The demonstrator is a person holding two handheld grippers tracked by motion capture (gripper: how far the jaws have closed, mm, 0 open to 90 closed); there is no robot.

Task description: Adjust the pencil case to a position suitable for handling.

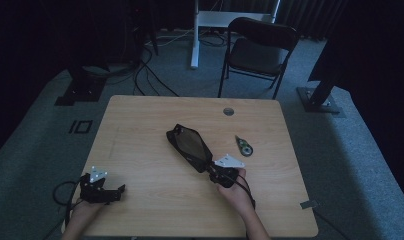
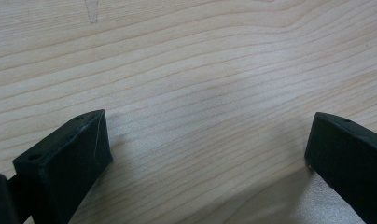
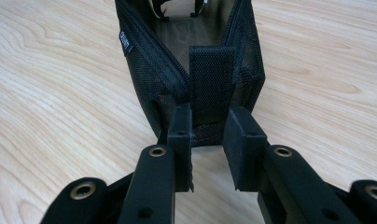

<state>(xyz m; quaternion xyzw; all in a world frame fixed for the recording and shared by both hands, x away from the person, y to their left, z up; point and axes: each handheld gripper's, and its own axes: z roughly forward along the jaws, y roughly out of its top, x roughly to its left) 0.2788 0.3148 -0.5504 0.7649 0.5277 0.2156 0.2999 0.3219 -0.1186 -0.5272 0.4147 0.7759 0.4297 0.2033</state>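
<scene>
A black mesh zip pouch (image 1: 190,145) lies diagonally near the middle of the wooden table (image 1: 150,115), its top open. My right gripper (image 1: 213,170) is at the pouch's near end. In the right gripper view the pouch (image 3: 196,60) stands open ahead, and my right gripper (image 3: 210,122) is shut on its end, the jaws pressing either side of the black fabric tab (image 3: 211,84). My left gripper (image 1: 119,192) rests at the table's front left, held by a hand. In its own view the left gripper (image 2: 210,140) is open over bare wood with nothing between the jaws.
A small green and black tool (image 1: 244,146) lies to the right of the pouch. A round cable hole (image 1: 228,111) sits near the table's far edge. Beyond the table stand a black folding chair (image 1: 260,50) and dark stands with cables on the floor.
</scene>
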